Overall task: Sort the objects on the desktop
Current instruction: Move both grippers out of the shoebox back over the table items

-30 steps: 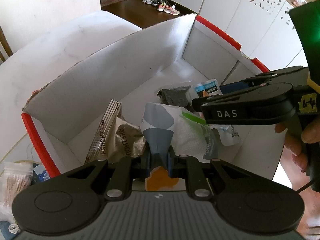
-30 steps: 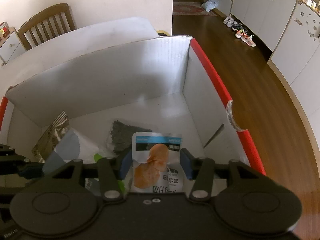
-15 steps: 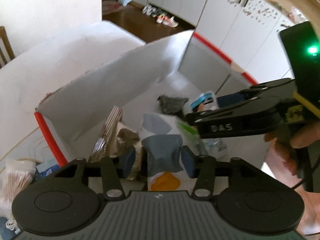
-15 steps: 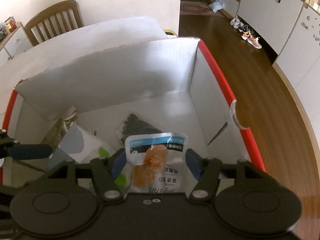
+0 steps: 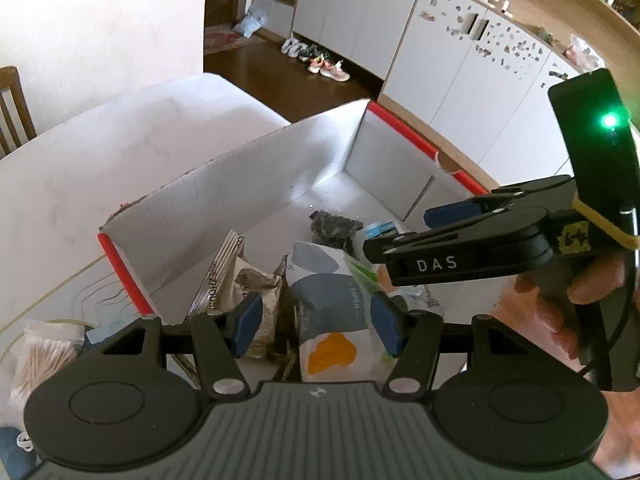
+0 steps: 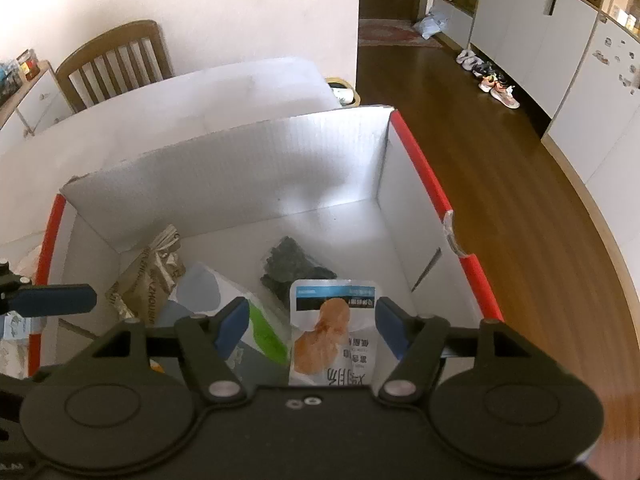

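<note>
Both grippers hang over a white box with red edges, which sits on the white table. The left gripper has its fingers wide and holds nothing; between them, lower down in the box, lies a tissue pack with blue, green and orange patches. Left of that pack a brown foil bag leans by the box's left wall. The right gripper also has its fingers spread wide, empty, above a snack pouch with a blue band and an orange picture. Behind the pouch lies a dark packet. In the left view the right gripper crosses over the box's right side and hides part of the pouch. Outside the box's left wall a bag of cotton swabs rests on the table. A wooden chair stands at the far side of the table.
</note>
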The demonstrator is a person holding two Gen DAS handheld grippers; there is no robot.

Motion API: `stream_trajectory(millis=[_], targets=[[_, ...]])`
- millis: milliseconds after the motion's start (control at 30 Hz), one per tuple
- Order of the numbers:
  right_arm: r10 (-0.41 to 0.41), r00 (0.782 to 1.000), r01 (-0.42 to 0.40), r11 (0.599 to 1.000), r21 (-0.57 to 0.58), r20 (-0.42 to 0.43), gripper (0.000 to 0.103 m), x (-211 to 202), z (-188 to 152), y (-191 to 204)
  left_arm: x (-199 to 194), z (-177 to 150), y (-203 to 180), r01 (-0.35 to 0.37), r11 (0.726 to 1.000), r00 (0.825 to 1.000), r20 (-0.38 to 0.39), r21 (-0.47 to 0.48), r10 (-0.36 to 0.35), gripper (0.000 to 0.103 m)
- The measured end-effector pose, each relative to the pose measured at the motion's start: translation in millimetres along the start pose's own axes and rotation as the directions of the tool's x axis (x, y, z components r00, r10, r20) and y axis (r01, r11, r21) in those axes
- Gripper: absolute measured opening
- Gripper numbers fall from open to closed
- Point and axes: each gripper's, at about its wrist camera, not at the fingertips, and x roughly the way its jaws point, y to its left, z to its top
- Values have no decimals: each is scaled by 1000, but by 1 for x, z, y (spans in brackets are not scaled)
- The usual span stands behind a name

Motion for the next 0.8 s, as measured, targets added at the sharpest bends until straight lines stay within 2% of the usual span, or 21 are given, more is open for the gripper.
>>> stream_trajectory(millis=[500, 600, 700, 800], targets=[[6, 1000, -8, 999, 42, 30, 70, -27, -16, 23, -40, -26, 16, 26, 1000, 999, 44, -5, -26, 59], [12, 999, -14, 999, 45, 38, 74, -31, -20, 30, -48, -33, 23, 20, 1000, 998, 55, -12, -19, 65], [21, 998, -24, 999, 46, 63, 78, -36, -23, 36, -57, -39, 31, 12, 1000, 998, 66, -17, -11, 65], [29, 997, -34, 998, 58, 73, 80, -39, -27, 39, -65, -43, 39, -1, 1000, 997, 74, -20, 3, 70]])
